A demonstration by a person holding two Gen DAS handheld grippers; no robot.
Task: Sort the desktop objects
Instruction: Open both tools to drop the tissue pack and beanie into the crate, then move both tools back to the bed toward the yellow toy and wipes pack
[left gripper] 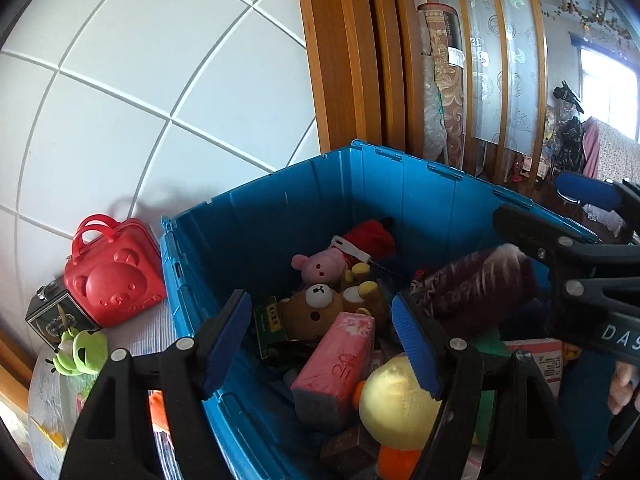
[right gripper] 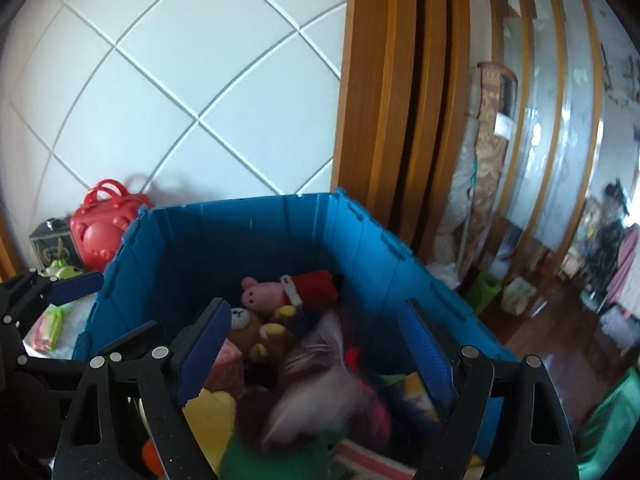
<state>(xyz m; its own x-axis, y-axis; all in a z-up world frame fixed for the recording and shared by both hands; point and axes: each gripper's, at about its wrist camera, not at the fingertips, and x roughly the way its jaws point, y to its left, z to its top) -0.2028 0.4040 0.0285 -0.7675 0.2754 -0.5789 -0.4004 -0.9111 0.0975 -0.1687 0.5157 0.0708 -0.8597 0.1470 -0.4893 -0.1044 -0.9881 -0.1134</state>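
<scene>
Your left tongs [left gripper: 324, 340]: spread wide, holding nothing, over the blue crate [left gripper: 400, 196]. Your right tongs [right gripper: 316, 352]: spread wide too, empty, a blurred maroon bundle [right gripper: 316, 384] between the pads; whether it touches them you cannot tell. Crate contents: brown bear plush [left gripper: 316, 300], pink pig plush [left gripper: 320, 266], pink tissue pack [left gripper: 336, 360], yellow duck plush [left gripper: 396, 404]. On the surface beside the crate: red bear case [left gripper: 114, 276], green frog toy [left gripper: 80, 352].

The blue crate [left gripper: 404, 200] is open on top at frame centre, with its upper half free above the toy heap [left gripper: 332, 312]. At lower left, a red bear case [left gripper: 116, 276] and frog plush [left gripper: 80, 350] crowd the counter [left gripper: 136, 336].
</scene>
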